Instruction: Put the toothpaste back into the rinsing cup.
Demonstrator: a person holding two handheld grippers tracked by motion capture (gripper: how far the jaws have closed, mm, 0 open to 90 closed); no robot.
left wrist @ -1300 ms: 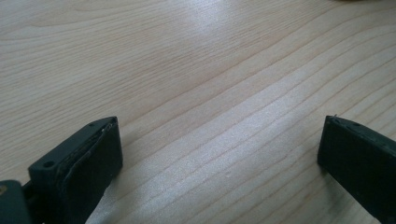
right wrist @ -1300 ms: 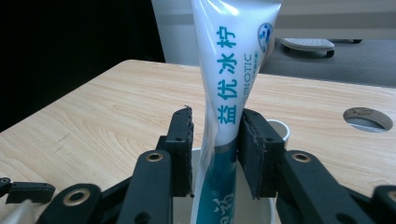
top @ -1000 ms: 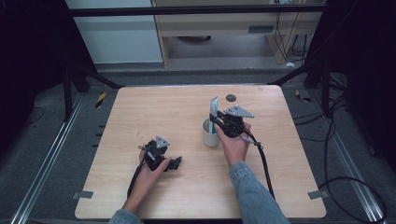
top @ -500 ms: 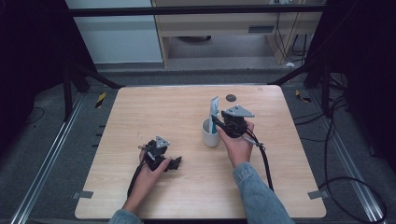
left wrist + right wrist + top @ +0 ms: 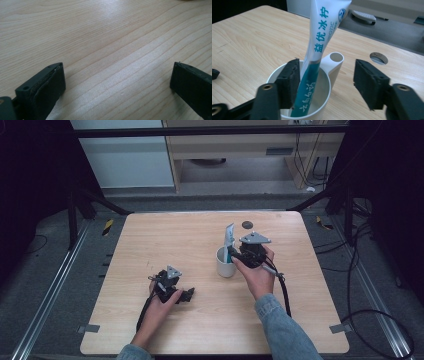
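Release step: right gripper [image 5: 324, 82], jaws just opening, lets go of the white-and-teal toothpaste tube [image 5: 322, 50] standing in the white plastic cup [image 5: 329, 75]; left gripper [image 5: 115, 87] idles open; next, retract clear upward.

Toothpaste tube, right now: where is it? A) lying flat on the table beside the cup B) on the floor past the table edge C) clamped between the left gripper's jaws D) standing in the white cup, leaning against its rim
D: the toothpaste tube stands with its lower end inside the white cup, tilted, while the right gripper has just been opening, one pad at the tube and the other well clear.
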